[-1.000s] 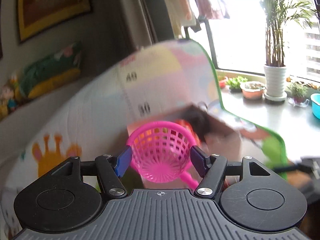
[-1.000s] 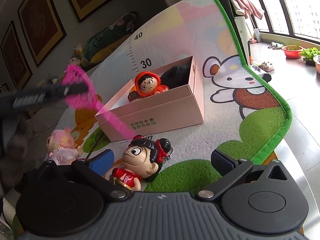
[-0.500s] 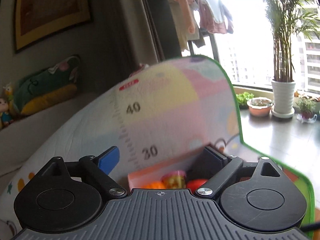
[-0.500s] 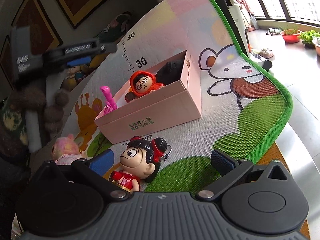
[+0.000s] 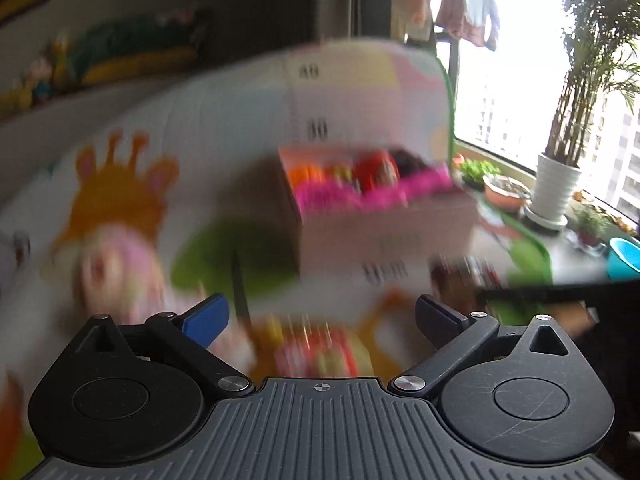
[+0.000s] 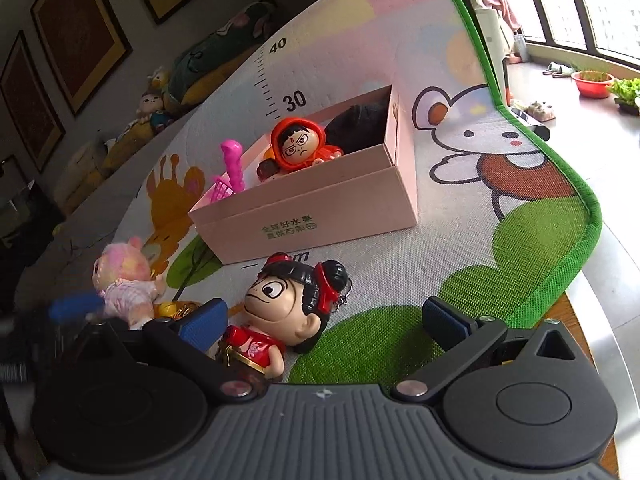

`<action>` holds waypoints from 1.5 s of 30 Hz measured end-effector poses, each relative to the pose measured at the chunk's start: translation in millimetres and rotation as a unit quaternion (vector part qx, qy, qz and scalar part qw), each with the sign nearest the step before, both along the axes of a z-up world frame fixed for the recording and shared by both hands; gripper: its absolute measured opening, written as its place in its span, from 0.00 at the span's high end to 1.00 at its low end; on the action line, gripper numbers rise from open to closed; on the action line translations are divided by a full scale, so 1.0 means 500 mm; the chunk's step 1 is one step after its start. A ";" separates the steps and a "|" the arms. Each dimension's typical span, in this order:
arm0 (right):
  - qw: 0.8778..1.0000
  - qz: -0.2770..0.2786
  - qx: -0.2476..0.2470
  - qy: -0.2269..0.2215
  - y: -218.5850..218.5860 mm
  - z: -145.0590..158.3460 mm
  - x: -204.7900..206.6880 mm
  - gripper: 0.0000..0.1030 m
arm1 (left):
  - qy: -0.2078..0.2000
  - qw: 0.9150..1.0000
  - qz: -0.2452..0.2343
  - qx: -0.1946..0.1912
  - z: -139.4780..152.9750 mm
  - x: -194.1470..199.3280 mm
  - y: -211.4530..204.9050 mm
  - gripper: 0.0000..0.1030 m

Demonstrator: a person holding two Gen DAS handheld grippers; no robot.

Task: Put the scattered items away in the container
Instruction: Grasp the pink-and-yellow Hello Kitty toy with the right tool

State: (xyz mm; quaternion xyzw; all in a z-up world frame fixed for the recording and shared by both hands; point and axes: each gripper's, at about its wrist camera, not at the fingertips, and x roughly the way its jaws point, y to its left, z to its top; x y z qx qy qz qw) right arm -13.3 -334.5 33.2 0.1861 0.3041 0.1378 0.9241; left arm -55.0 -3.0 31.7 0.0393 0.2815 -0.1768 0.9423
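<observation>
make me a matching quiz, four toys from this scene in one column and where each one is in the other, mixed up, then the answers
Column 1
1. red-hooded figure
2. pink toy basket
3. black-haired figure in red
4. pink-haired doll

Column 2
A. lying on the mat just in front of the pink box
B. on the mat at the left, beside the giraffe print
C. inside the box, face towards the camera
D. at the box's left end, handle sticking up

Pairs: 1-C, 2-D, 3-A, 4-B

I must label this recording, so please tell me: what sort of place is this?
Probably a home living room: a cartoon-printed children's play mat with toys, framed pictures on the wall, and a tall potted palm beside a bright window.
</observation>
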 end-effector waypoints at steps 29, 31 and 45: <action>0.968 0.206 -0.140 0.009 0.304 0.024 0.071 0.22 | 0.065 0.993 0.089 0.042 -0.069 -0.028 0.054 0.00; 0.964 0.211 -0.161 0.000 0.312 0.022 0.066 0.27 | 0.065 0.993 0.088 0.041 -0.069 -0.028 0.054 0.00; 0.957 0.183 -0.223 -0.028 0.246 0.016 0.027 0.41 | 0.065 0.993 0.088 0.040 -0.070 -0.025 0.051 0.00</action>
